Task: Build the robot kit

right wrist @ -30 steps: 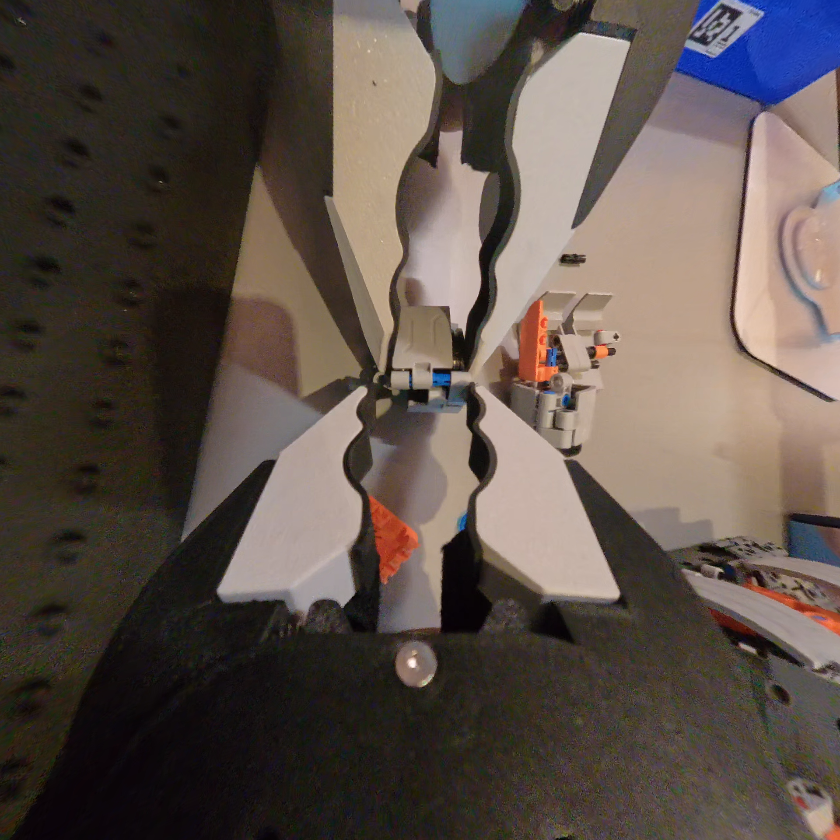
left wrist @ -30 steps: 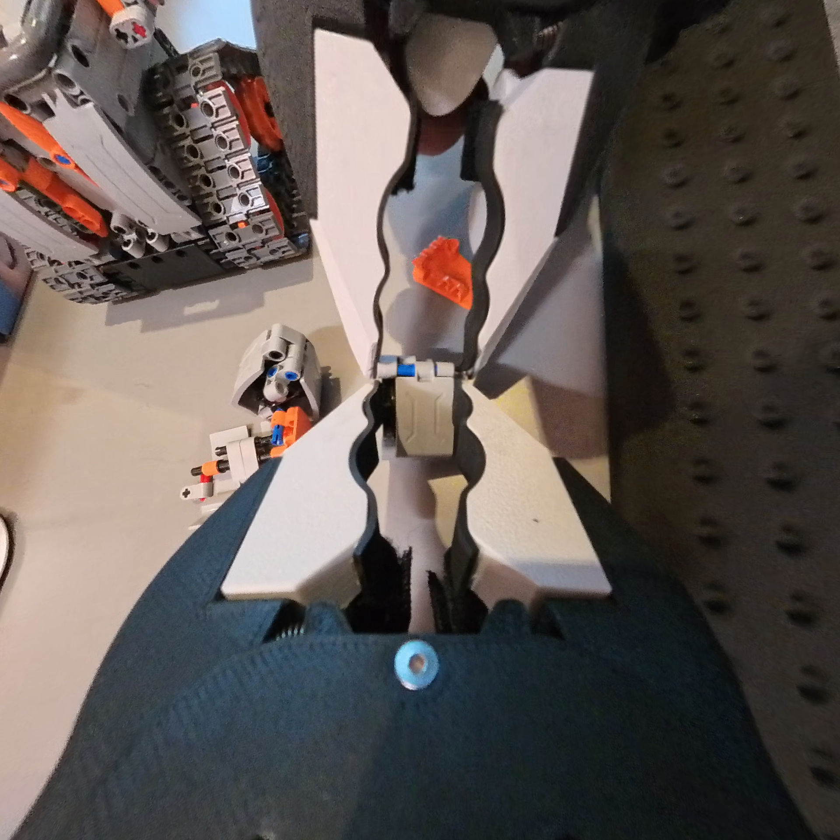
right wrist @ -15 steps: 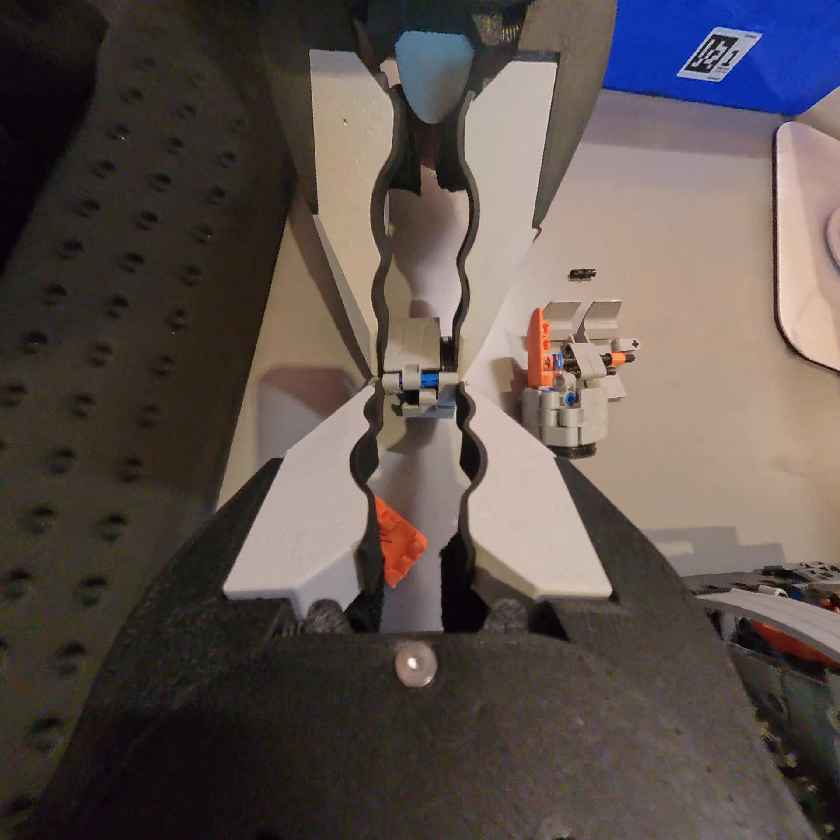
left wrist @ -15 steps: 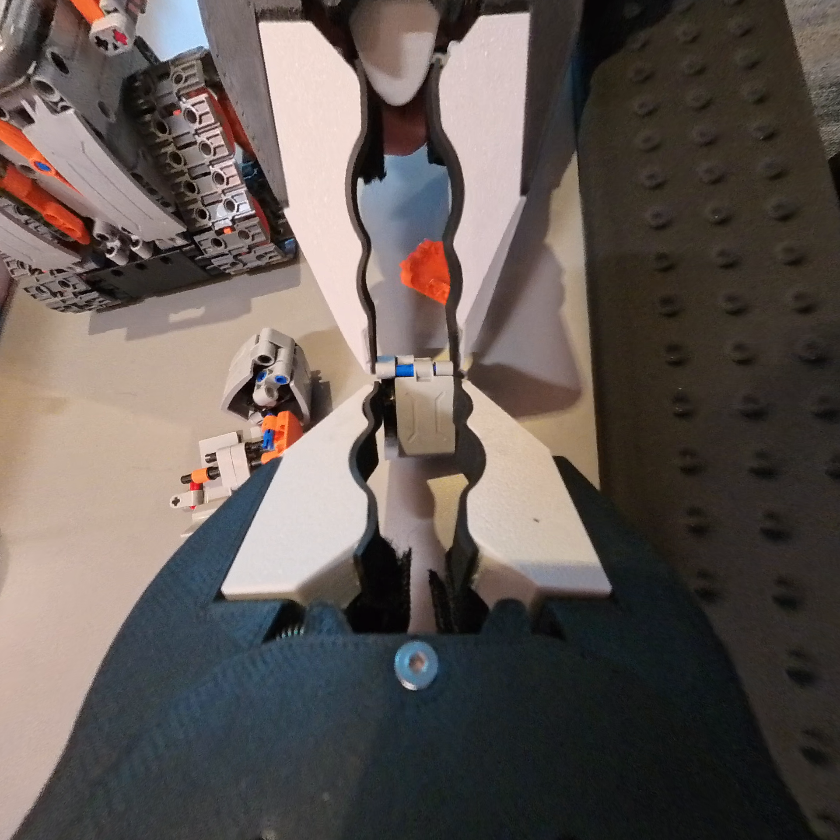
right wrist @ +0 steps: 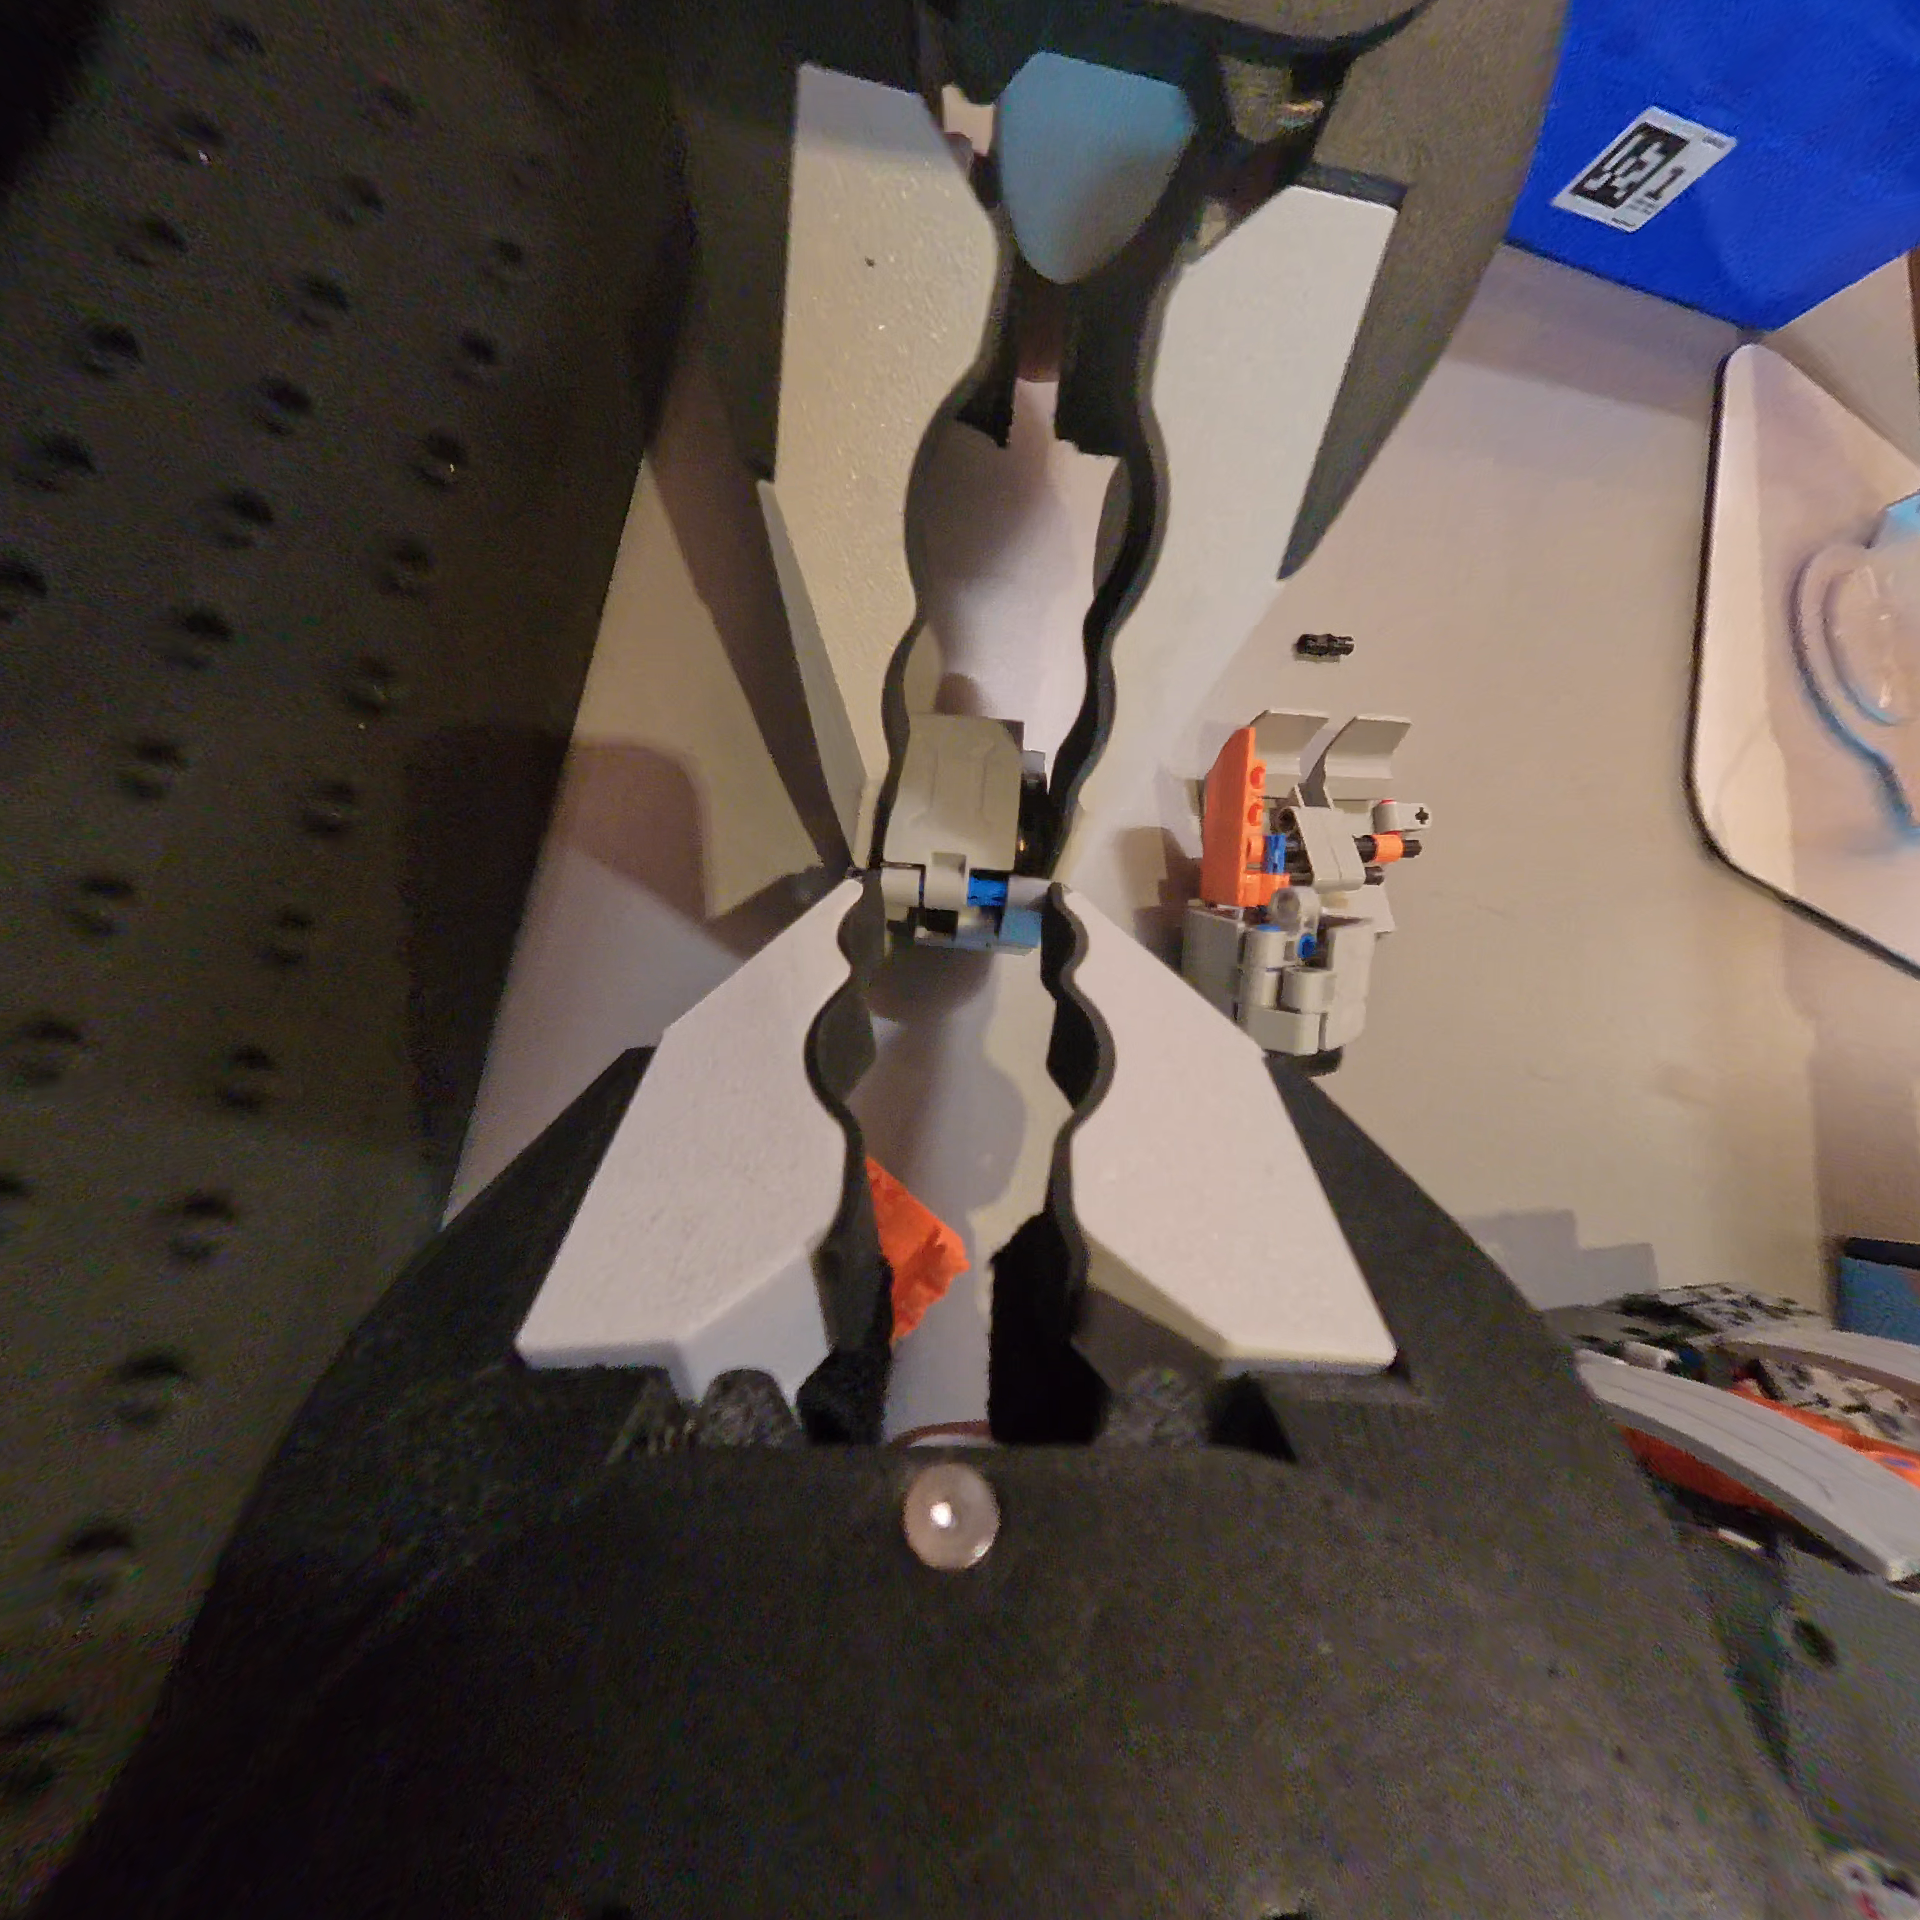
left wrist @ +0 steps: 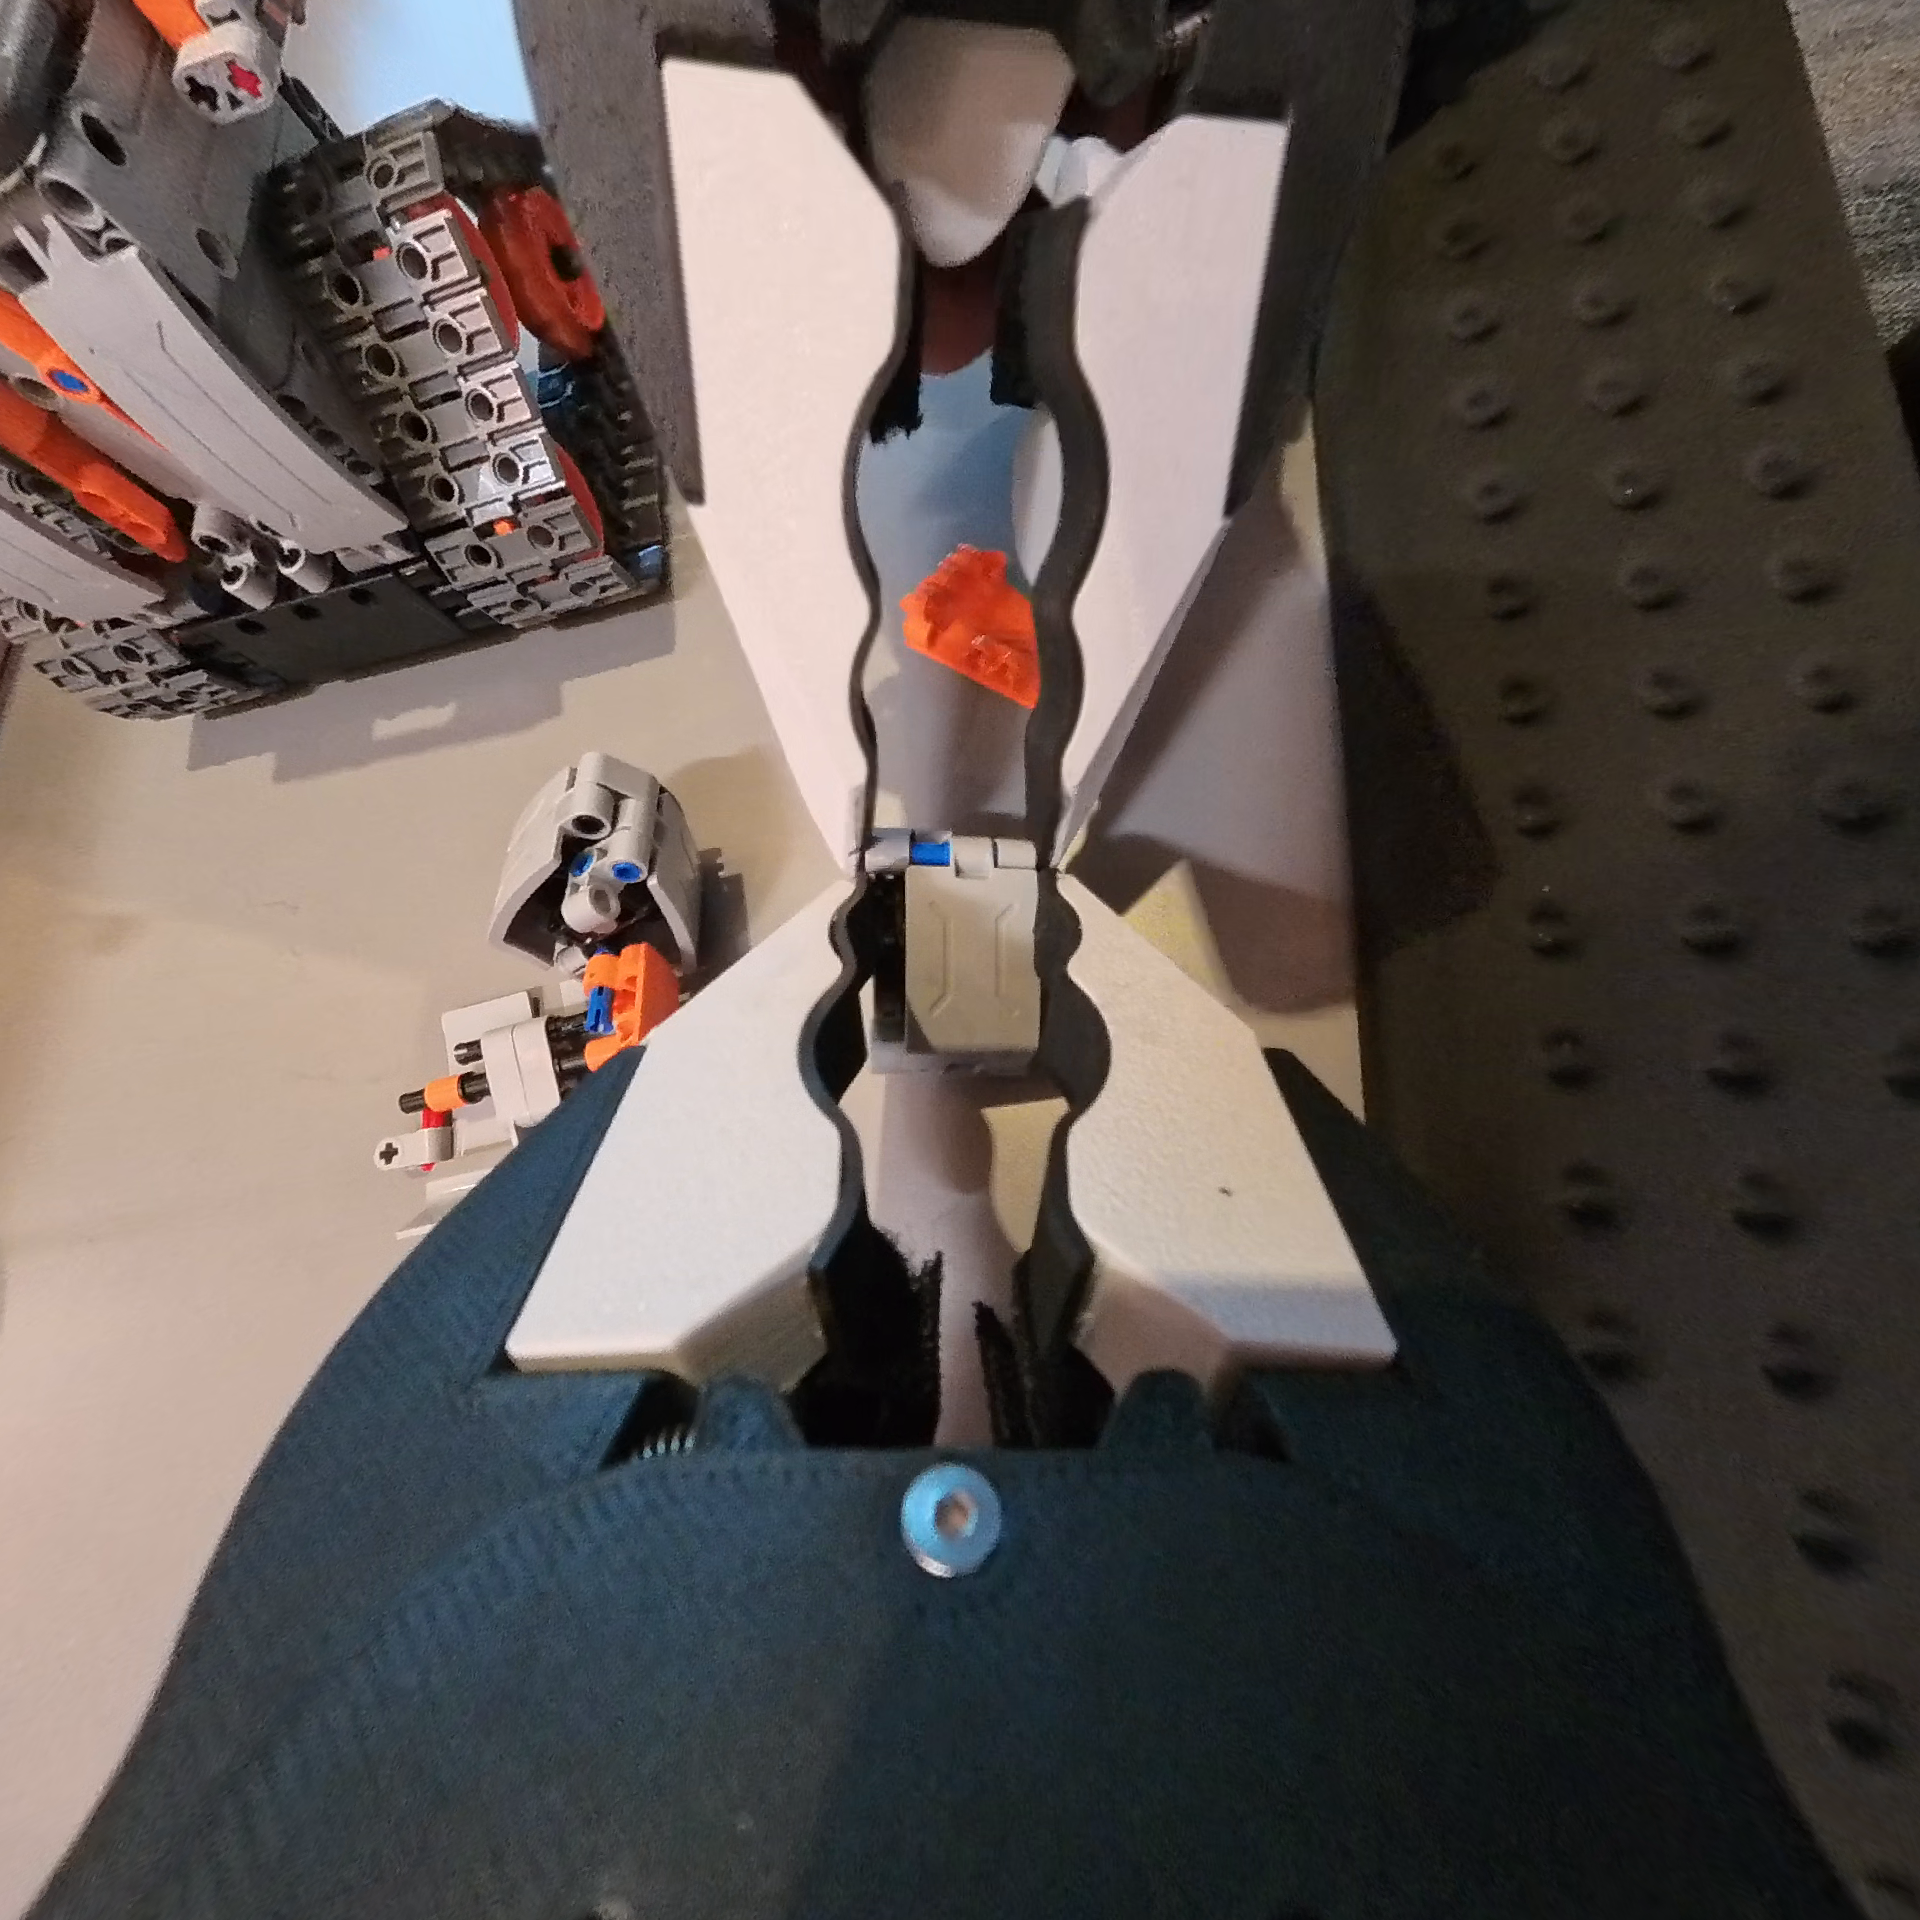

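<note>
The two tools meet tip to tip above the counter (left wrist: pixel 208 1039), and the left hand-held gripper (left wrist: pixel 951 925) is clamped on a small grey panel (left wrist: pixel 971 977), while the right hand-held gripper (right wrist: pixel 956 914) is pinched on the panel's end bar with the blue pin (right wrist: pixel 982 891). Against half a second ago neither grip has altered; only the angle has, the panel now sitting a little askew in the right view where it was straighter. Below them lies a loose orange piece (left wrist: pixel 977 634), and just beside the tips rests a grey and orange sub-assembly (right wrist: pixel 1288 883), with a black pin (right wrist: pixel 1325 644) beyond it. The fingertips cover the joint, so I cannot tell whether panel and bar are fully seated. The tracked model (left wrist: pixel 312 416) is cut off at the edge
</note>
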Available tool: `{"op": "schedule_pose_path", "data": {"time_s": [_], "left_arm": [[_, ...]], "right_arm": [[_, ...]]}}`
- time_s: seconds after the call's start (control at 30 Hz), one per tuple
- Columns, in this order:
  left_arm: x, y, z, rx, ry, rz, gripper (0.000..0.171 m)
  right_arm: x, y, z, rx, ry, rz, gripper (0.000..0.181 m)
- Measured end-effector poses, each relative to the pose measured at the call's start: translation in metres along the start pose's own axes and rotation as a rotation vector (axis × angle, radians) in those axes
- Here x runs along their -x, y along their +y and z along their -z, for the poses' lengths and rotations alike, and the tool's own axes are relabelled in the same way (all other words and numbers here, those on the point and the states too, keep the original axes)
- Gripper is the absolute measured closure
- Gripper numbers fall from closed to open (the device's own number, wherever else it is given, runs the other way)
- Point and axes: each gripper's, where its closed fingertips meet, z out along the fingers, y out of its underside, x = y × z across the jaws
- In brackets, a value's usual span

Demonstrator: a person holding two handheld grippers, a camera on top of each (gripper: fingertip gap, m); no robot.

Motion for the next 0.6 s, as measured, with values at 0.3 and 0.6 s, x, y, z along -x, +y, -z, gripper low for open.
{"op": "schedule_pose_path", "data": {"time_s": [0.3,0.6], "left_arm": [[0.002,-0.003,0.006,-0.056,0.014,0.039,0.145],[-0.001,-0.005,0.007,-0.098,0.076,0.082,0.145]], "right_arm": [[-0.003,-0.006,0.004,-0.080,0.007,0.000,0.154],[-0.001,-0.012,0.007,-0.129,-0.019,-0.022,0.155]]}}
